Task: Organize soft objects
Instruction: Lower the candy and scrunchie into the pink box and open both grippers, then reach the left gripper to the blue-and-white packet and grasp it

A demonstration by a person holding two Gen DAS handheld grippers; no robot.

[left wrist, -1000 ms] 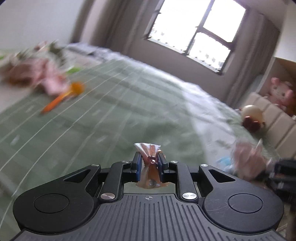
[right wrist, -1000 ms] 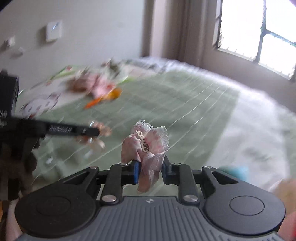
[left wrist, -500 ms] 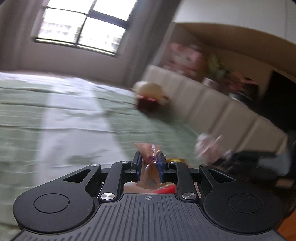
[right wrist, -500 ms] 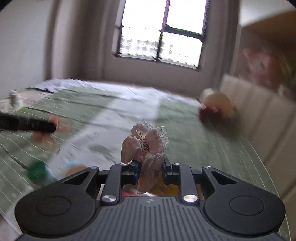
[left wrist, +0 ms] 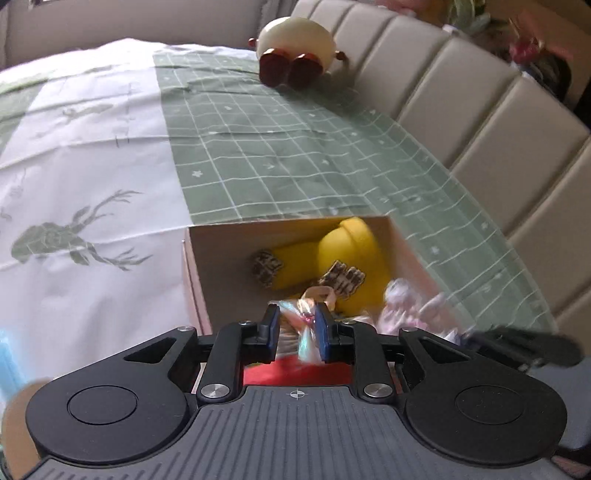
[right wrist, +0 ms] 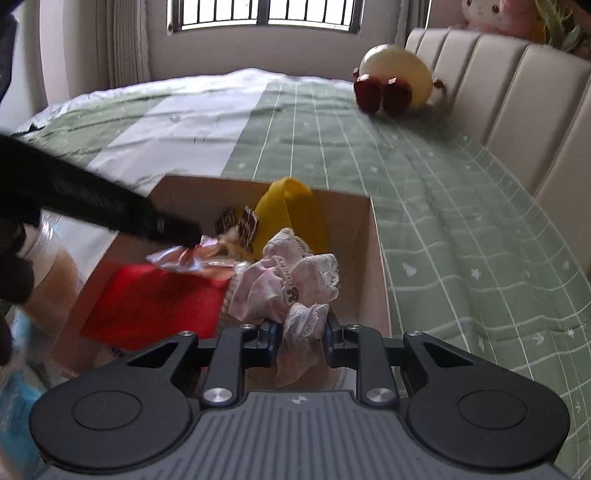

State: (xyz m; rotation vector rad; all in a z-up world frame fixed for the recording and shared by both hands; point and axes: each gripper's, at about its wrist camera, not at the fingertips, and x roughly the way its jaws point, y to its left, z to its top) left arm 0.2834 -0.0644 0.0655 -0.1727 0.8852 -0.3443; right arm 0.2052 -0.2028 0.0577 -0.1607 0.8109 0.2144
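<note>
The left gripper (left wrist: 295, 328) pinches a small crinkly translucent wrapper (left wrist: 304, 332); its jaws have just been easing apart a little, yet the wrapper is between the blue pads and pressed by them. The right gripper (right wrist: 300, 332) is clamped narrowly on a pink lace-edged scrunchie (right wrist: 284, 291), which bunches up above the pads.

Both grippers hang over an open cardboard box (right wrist: 373, 236), tilted downward into it. From the right wrist view the left gripper comes in from the left as a dark bar, its tip above the middle of the box. Inside the box lie a yellow plush item (left wrist: 347, 251) with brown patterned ends and a red flat piece (right wrist: 155, 302) on the near side.

The box rests on a bed (left wrist: 277, 147) covered by a green grid-patterned sheet with a white panel printed with a deer. A cream round plush with dark red feet (right wrist: 395, 79) sits near the padded beige headboard (left wrist: 480, 122). A barred window (right wrist: 258, 14) with curtains stands beyond the bed, and a pink plush (right wrist: 484, 13) sits behind the headboard.
</note>
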